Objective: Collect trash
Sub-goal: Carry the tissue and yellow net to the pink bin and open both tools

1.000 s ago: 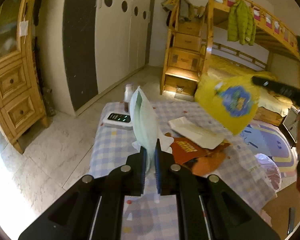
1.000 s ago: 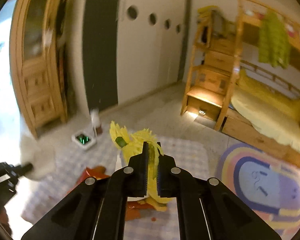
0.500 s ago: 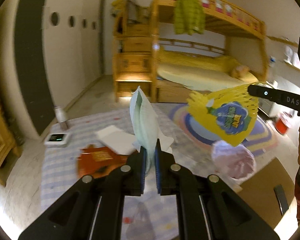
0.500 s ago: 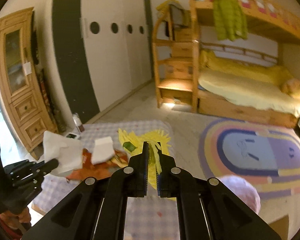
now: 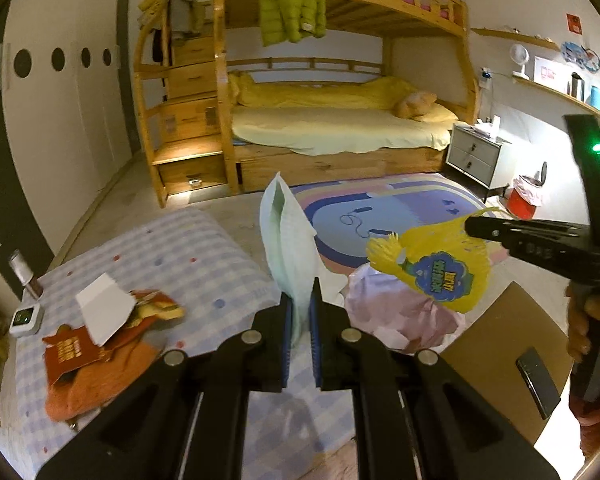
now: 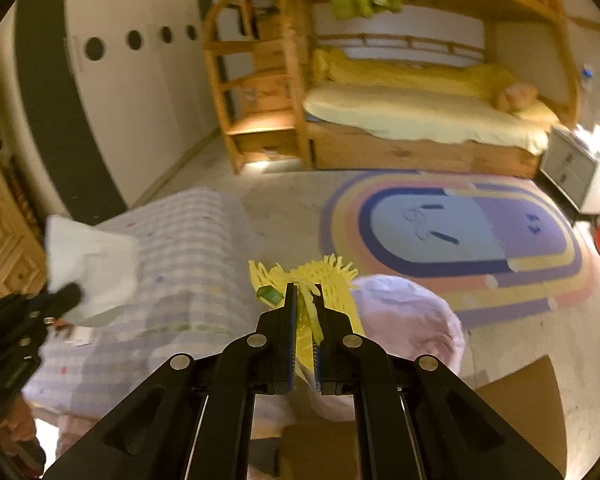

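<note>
My left gripper (image 5: 300, 312) is shut on a pale green-white paper wrapper (image 5: 288, 240) that stands up between its pads, above the checked tablecloth. My right gripper (image 6: 305, 312) is shut on a yellow fringed snack wrapper (image 6: 332, 280); in the left wrist view this wrapper (image 5: 436, 268) hangs from the right gripper's tip (image 5: 480, 227) just over a pink-lined trash bag (image 5: 400, 316). The bag (image 6: 412, 328) lies right below and beyond my right fingers. In the right wrist view the left gripper (image 6: 66, 294) shows at the left with its white paper (image 6: 88, 256).
On the table (image 5: 204, 248) lie a white paper (image 5: 104, 312), red-orange wrappers (image 5: 84, 356), a small white device (image 5: 26, 318) and a bottle (image 5: 24, 276). A cardboard box (image 5: 508, 344) with a phone (image 5: 538, 380) stands at the right. Rug, bunk bed and a red bin (image 5: 524, 200) lie beyond.
Both grippers have swung right, away from the table's middle toward the pink-lined bag. The yellow wrapper has dropped lower and now hangs over the bag. Both grips are unchanged.
</note>
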`<action>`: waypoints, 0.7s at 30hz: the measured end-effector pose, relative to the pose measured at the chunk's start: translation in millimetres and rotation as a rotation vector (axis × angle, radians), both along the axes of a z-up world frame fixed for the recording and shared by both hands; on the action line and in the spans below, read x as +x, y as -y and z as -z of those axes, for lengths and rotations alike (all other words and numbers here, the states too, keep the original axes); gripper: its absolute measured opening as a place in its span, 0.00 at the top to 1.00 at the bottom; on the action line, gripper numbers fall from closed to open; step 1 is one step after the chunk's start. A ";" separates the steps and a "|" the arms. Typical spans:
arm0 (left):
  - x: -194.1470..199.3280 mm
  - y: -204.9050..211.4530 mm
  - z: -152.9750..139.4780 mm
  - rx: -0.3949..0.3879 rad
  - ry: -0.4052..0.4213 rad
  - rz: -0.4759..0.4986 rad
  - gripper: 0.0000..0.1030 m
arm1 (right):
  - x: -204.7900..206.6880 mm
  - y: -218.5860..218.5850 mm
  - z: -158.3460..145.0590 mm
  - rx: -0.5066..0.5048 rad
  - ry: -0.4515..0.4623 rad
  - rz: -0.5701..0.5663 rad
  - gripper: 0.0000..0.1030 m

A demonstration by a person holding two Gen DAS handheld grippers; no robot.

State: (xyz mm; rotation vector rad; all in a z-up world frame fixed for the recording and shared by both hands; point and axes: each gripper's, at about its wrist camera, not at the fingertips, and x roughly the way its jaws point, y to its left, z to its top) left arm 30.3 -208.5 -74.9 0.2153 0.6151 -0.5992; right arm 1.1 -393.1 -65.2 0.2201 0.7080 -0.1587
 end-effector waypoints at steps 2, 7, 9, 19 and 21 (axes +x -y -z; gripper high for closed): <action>0.7 9.2 1.4 0.008 0.000 0.008 0.94 | 3.6 15.8 9.9 0.016 -0.010 0.027 0.89; 0.3 21.4 4.5 0.022 -0.006 0.015 0.94 | 11.7 49.9 30.4 0.065 -0.027 0.088 0.68; 1.6 25.6 6.8 0.028 -0.010 0.021 0.94 | 10.5 57.2 31.4 0.074 -0.023 0.102 0.60; 2.5 65.1 16.0 0.050 -0.034 0.081 0.94 | -21.3 59.5 12.0 0.068 0.040 0.101 0.57; 2.6 78.5 20.3 0.053 -0.038 0.099 0.94 | -29.9 56.3 8.6 0.060 0.053 0.102 0.57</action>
